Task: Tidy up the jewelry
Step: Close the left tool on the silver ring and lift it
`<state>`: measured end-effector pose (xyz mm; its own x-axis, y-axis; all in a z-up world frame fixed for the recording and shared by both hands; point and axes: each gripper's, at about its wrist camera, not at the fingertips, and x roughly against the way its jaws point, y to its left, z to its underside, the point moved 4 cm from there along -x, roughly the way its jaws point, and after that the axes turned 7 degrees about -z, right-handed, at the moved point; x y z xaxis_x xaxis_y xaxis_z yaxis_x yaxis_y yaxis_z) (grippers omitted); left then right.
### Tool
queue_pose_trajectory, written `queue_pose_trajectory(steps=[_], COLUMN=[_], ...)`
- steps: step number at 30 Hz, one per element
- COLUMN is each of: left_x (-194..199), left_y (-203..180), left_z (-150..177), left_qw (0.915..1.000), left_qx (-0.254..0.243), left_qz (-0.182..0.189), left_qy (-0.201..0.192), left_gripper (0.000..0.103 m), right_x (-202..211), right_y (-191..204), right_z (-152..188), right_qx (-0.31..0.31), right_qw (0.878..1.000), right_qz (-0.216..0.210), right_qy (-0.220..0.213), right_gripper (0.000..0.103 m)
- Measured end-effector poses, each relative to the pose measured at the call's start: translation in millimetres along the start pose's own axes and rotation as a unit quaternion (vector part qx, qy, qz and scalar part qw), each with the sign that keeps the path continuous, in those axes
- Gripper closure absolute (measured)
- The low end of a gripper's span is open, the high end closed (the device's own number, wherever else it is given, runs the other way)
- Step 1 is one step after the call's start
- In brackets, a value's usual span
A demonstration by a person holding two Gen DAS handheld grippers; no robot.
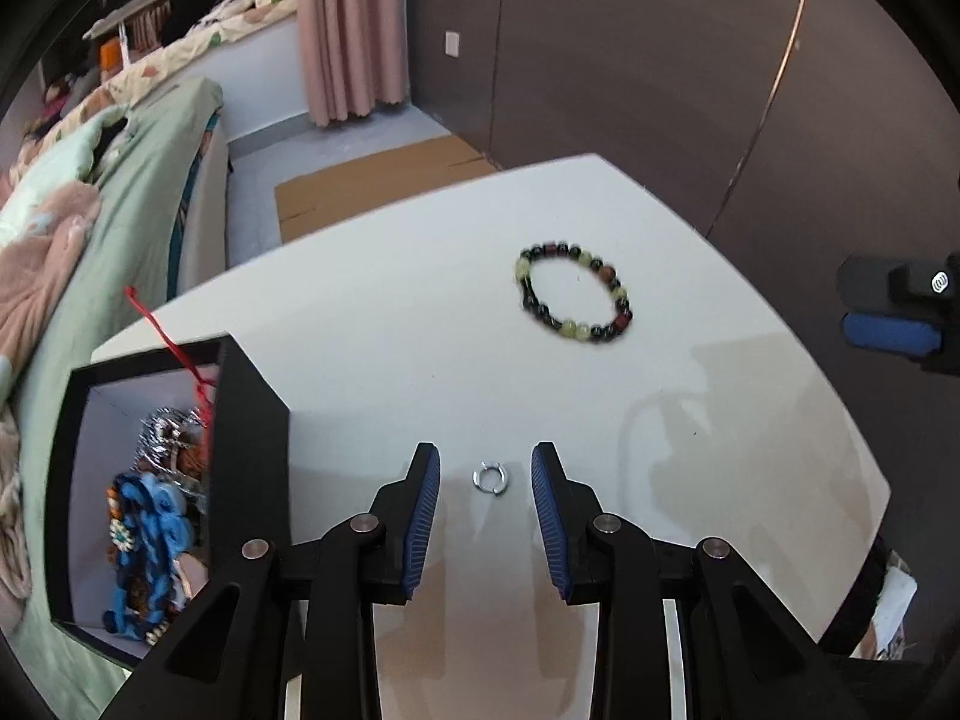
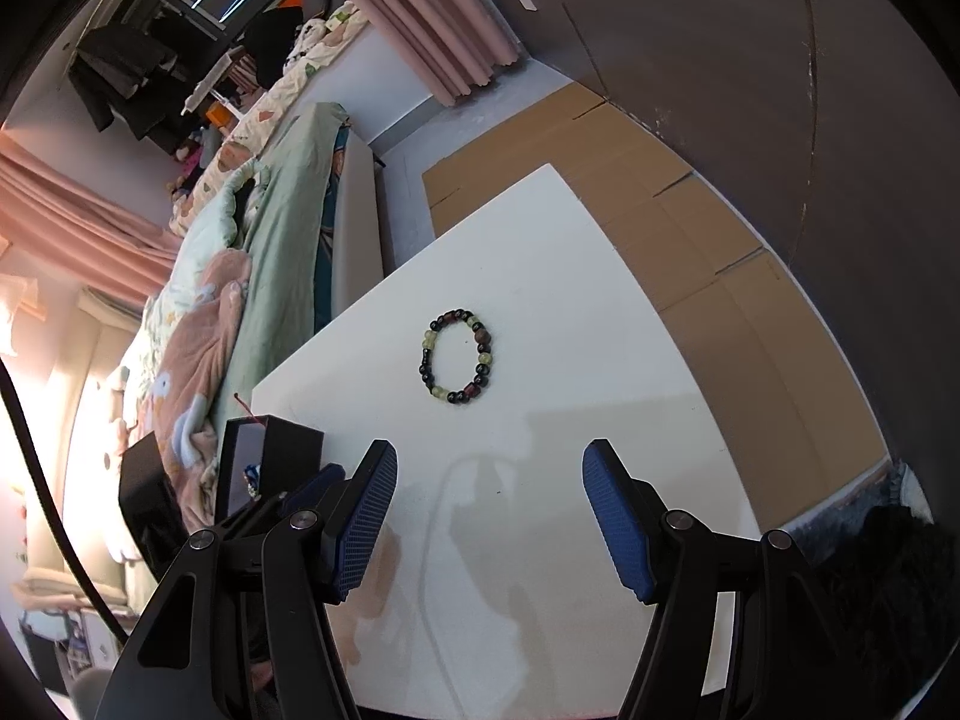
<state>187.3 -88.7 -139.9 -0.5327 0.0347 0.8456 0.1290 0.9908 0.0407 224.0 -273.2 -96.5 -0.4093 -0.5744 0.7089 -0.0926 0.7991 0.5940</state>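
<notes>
A small silver ring (image 1: pixel 491 478) lies on the white table (image 1: pixel 384 312), right between the fingers of my open left gripper (image 1: pixel 486 468). A bracelet (image 1: pixel 575 291) of black, green and brown beads lies flat farther back; it also shows in the right wrist view (image 2: pixel 457 363). An open black box (image 1: pixel 240 420) at the table's left edge holds blue and silver jewelry (image 1: pixel 150 516) and a red cord (image 1: pixel 174 348). My right gripper (image 2: pixel 489 480) is open and empty above the table (image 2: pixel 540 276), short of the bracelet.
A bed with green and pink bedding (image 1: pixel 90 228) runs along the left of the table. Flattened cardboard (image 2: pixel 690 252) lies on the floor beyond and to the right. A dark wardrobe wall (image 1: pixel 660 60) stands behind. The right gripper shows at the left view's right edge (image 1: pixel 900 312).
</notes>
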Motion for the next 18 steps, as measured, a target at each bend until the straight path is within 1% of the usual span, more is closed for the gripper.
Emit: queue_pose_trajectory(steps=[3,4,7,9,10,12,13,15,18], left_x=[-9,-8,-6,-5,-4,-3,-5,2,15], left_y=[-3,-5,-7,-7,-5,-2,-1,2,6], left_z=[3,2,2,3,3,2,1,0,-6], left_qw=[0.9999,1.0,0.9999,0.9998,0.9998,0.9999,0.9997,0.9999,0.9995], left_qx=[0.004,-0.002,-0.009,-0.013,-0.011,0.007,0.011,0.011,0.02], left_qz=[0.0,-0.006,-0.014,-0.017,-0.014,0.012,0.017,0.011,0.017], left_qy=[0.015,0.004,-0.003,-0.005,-0.004,0.007,0.009,0.0,-0.017], left_gripper=[0.07,0.07,0.07,0.072,0.09,0.09,0.09,0.09,0.09], right_x=[0,0,0,-1,0,-1,-1,-2,-6], right_y=[-1,-1,-1,-1,0,0,-1,0,1], right_z=[0,0,0,0,0,0,1,1,2], right_qx=[0.0,0.001,0.0,0.0,0.0,0.002,0.003,0.006,0.009], right_qw=[1.0,1.0,1.0,1.0,1.0,1.0,1.0,1.0,1.0], right_qz=[-0.001,0.0,0.0,0.0,-0.001,-0.001,0.0,0.0,0.001], right_qy=[0.001,0.0,0.0,0.0,0.0,0.001,0.002,0.004,0.009], right_gripper=[0.037,0.037,0.037,0.037,0.037,0.037,0.037,0.037,0.037])
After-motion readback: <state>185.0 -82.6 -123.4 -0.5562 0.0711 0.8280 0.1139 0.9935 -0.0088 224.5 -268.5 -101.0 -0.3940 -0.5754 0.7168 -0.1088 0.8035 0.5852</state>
